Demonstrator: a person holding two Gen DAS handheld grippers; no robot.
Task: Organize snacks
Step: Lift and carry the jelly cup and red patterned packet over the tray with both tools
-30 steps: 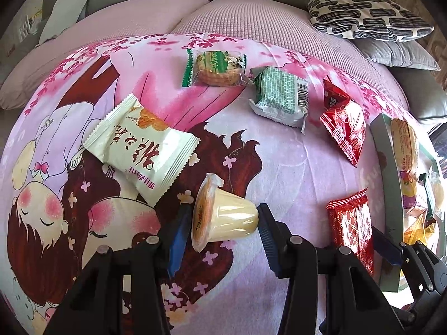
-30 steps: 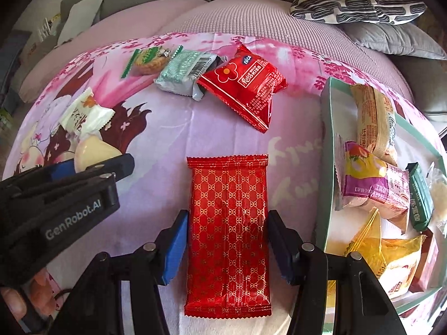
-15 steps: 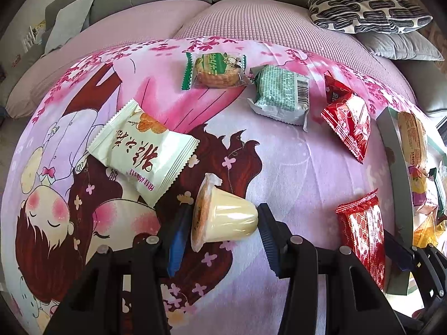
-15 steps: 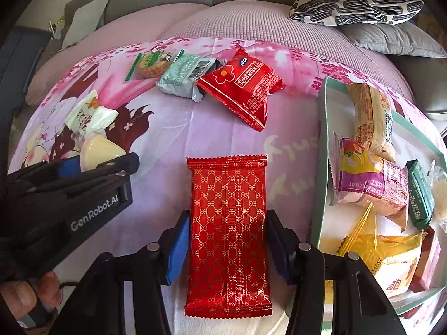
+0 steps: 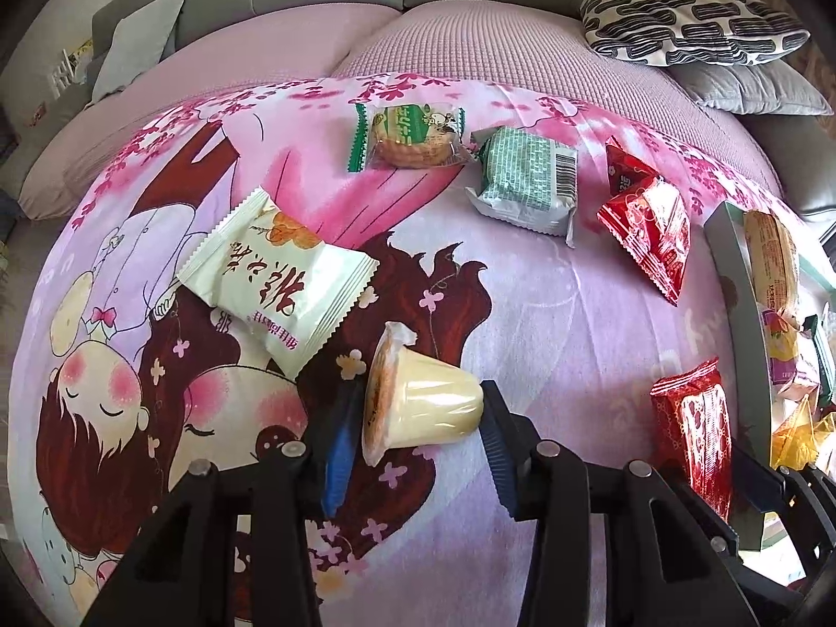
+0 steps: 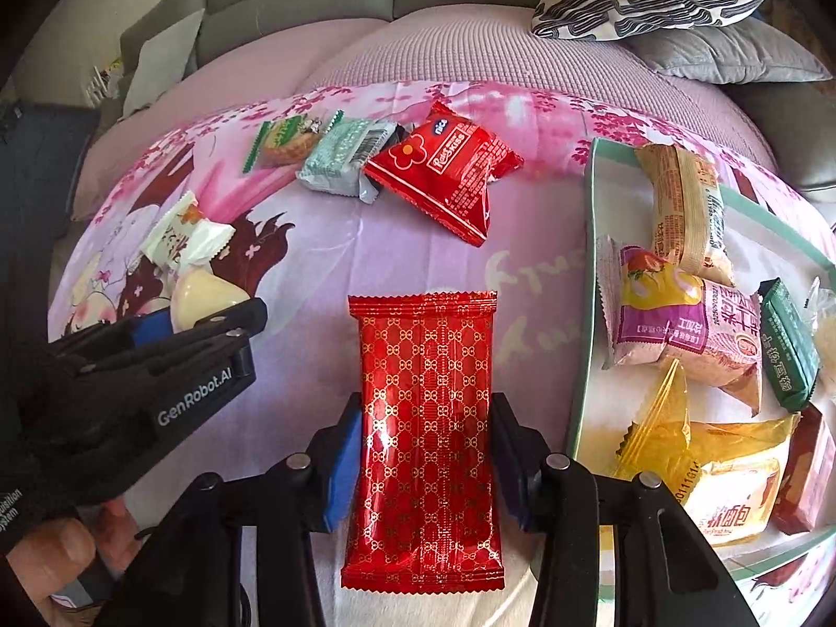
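Bright daylight, sharp, fisheye-warped edges.

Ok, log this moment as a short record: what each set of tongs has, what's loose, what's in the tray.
left tongs: just been closing, pads against a jelly cup lying on its side
right tongs: just been closing, pads on the sides of a long red packet
surface: cartoon-print blanket
loose snacks: white packet, biscuit pack, green packet, red pouch
tray: right of the red packet, several snacks inside
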